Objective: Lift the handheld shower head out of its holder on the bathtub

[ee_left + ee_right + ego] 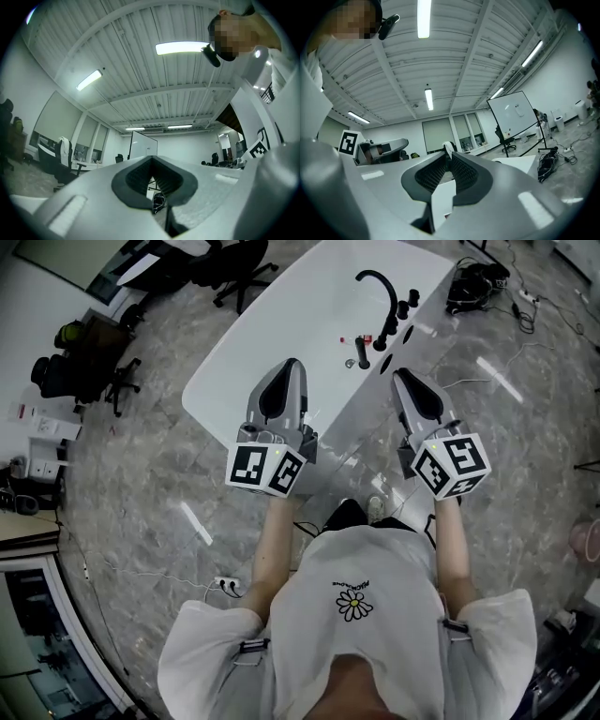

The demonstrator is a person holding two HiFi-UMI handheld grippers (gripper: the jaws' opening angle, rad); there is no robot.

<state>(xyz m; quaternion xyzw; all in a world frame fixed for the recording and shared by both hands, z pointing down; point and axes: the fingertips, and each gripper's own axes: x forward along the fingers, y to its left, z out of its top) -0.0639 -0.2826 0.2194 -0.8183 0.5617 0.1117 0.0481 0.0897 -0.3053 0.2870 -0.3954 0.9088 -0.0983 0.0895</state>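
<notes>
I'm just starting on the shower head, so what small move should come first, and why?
Probably reach the right hand-held gripper forward to the shower head, opening on the way. Its jaws are together and empty, short of the shower head, which stands upright on the tub rim.

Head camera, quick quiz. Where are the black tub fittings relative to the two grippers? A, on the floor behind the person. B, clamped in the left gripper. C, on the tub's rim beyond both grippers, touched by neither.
C: the black faucet and the small fittings beside it stand on the white bathtub, ahead of the left gripper and the right gripper, and both gripper views show nothing between the jaws.
</notes>
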